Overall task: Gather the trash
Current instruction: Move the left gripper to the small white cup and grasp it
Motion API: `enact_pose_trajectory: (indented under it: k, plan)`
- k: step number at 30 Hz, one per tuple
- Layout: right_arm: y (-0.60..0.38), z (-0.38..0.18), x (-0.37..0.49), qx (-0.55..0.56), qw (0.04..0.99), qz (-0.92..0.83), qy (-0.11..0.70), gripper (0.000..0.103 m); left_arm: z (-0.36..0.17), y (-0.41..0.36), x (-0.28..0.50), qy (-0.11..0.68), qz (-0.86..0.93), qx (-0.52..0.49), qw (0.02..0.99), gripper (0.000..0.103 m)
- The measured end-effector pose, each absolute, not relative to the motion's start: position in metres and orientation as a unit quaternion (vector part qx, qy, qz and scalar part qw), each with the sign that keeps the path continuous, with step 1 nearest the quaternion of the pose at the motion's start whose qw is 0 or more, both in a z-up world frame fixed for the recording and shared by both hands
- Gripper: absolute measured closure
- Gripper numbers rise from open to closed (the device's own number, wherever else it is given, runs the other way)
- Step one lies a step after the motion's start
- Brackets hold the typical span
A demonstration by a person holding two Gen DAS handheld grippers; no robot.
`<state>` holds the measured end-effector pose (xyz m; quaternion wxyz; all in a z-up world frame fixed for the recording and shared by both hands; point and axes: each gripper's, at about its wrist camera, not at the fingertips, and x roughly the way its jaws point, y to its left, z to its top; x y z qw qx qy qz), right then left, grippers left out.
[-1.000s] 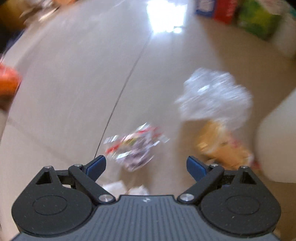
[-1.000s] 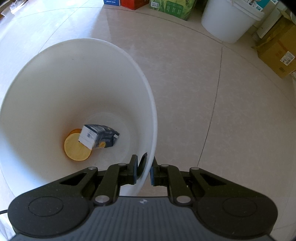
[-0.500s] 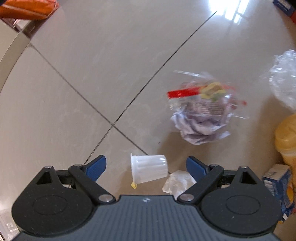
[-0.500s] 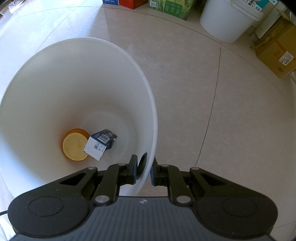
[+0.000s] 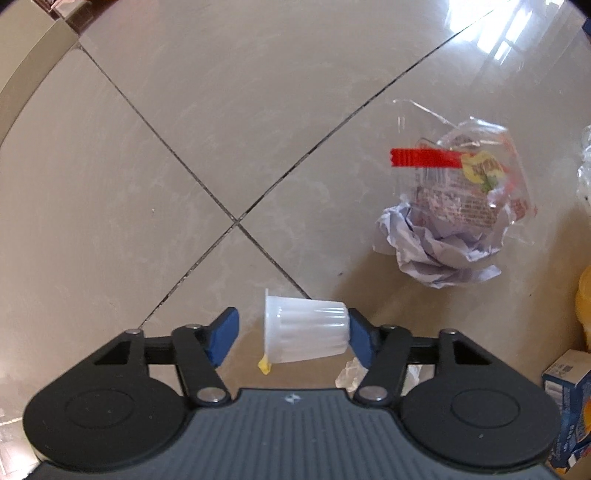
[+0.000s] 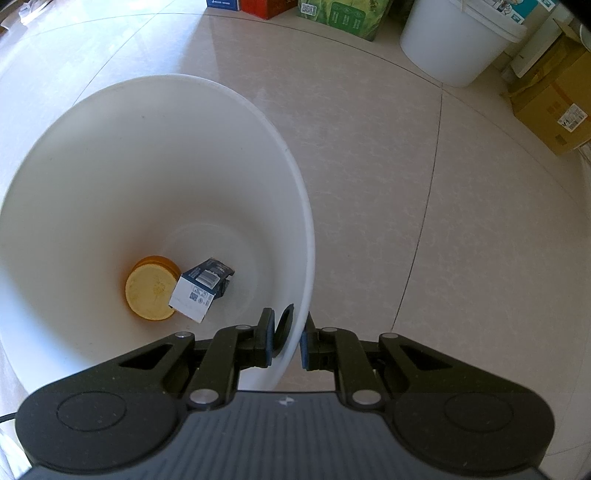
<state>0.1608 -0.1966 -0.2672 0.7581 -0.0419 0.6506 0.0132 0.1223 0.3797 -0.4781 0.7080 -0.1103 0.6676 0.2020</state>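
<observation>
Left gripper [image 5: 291, 339] jaws closing around light, crushable cup [image 5: 306, 334] lying at 6 o'clock, best gripped mid-wall; right gripper [image 6: 286, 341] clamped on bucket [image 6: 295, 177] rim.

Beige tiled floor [image 5: 155, 155], glossy, with dark grout lines meeting in a cross and window glare at upper right. A metal threshold strip [image 5: 35, 59] curves across the far left corner. In the right wrist view, a second white lidded bucket [image 6: 458, 40] stands against the far edge, beside brown cardboard cartons [image 6: 554, 99]. Green [image 6: 343, 16], red [image 6: 262, 7] and blue [image 6: 221, 3] boxes line the same edge.
</observation>
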Motion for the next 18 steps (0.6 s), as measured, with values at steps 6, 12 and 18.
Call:
enact_pose_trajectory:
  k: [6,12,18]
  plan:
    - [-0.196,-0.267,0.161,-0.042,0.758,0.013,0.651,0.087,-0.473,0.385,0.121,0.666,0.195,-0.122,0.71,0.061]
    - [-0.196,-0.268,0.16,-0.042,0.759,0.014,0.649,0.087,-0.45,0.38,0.123,0.663,0.175,-0.112,0.719,0.061]
    - [-0.198,-0.267,0.16,-0.04,0.76,0.016,0.648,0.087,-0.411,0.348,0.134,0.667,0.115,-0.076,0.732,0.061]
